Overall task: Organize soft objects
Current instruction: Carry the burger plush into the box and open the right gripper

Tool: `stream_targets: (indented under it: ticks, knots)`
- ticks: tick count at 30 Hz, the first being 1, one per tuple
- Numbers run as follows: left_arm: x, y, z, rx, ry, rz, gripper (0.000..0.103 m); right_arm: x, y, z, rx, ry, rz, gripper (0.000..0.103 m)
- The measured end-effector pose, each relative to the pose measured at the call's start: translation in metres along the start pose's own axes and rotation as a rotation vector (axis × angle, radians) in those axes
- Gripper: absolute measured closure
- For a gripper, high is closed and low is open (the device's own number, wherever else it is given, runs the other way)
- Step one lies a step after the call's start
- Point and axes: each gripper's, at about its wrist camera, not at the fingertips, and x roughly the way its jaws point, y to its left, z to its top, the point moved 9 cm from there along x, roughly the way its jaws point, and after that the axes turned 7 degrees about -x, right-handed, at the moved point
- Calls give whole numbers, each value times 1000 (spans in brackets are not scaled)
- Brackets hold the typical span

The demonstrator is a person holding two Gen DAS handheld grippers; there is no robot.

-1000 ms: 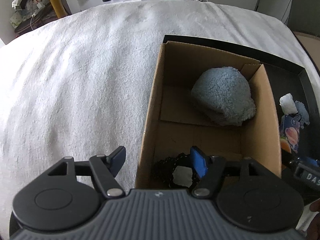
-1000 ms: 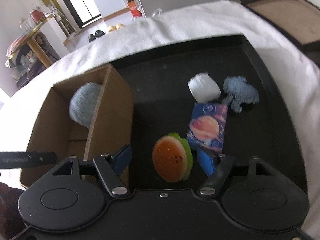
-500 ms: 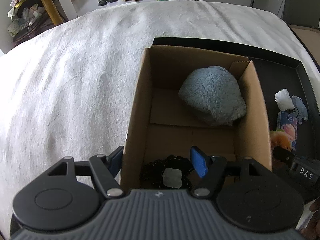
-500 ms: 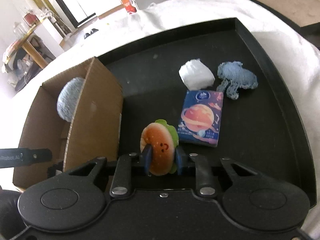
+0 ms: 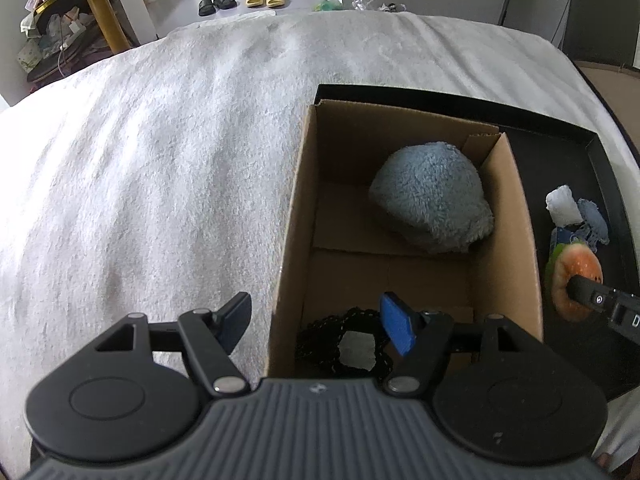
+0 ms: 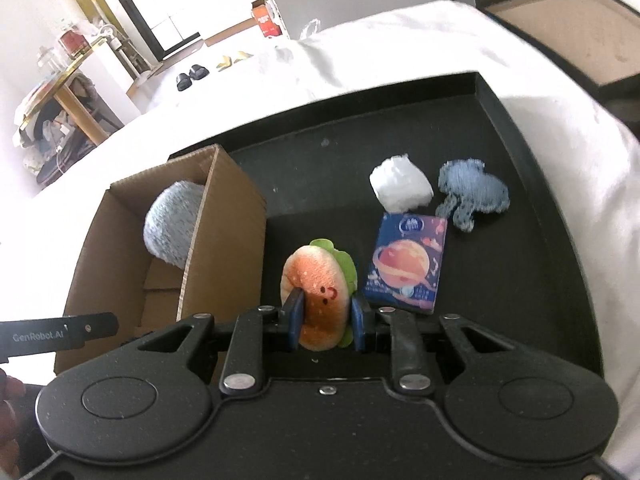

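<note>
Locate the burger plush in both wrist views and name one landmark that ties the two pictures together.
Left wrist: the burger plush sits at the far right edge, beyond the box's right wall, pinched by the right gripper.
Right wrist: the burger plush is low in the centre, clamped between the blue pads.
Shared landmark: the cardboard box holding the fluffy blue cloth.

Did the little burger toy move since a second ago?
Yes. The burger toy lay flat on the black tray beside the planet packet; now the right gripper pinches it upright.
</note>
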Motion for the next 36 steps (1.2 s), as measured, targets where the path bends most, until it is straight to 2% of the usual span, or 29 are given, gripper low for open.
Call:
stream_targets:
  ticks: [12, 22, 26, 28, 31, 36]
  knots:
    - [0, 9, 4, -39, -2, -48, 33, -21, 28, 32, -51, -54, -2, 79]
    - [-2, 20, 9, -91, -31, -112, 34, -27, 68, 52, -109, -89, 15, 78]
    - [0, 23, 9, -111, -29, -137, 38, -24, 85, 56, -131, -90, 26, 78]
    - [0, 25, 9, -118, -32, -143, 41, -23, 93, 56, -141, -88, 29, 78]
    - [2, 30, 10, -132, -34, -154, 53, -18, 105, 57, -158, -81, 35, 78]
    - [8, 39, 8, -159, -2, -179, 80, -10, 123, 57, -177, -69, 43, 78]
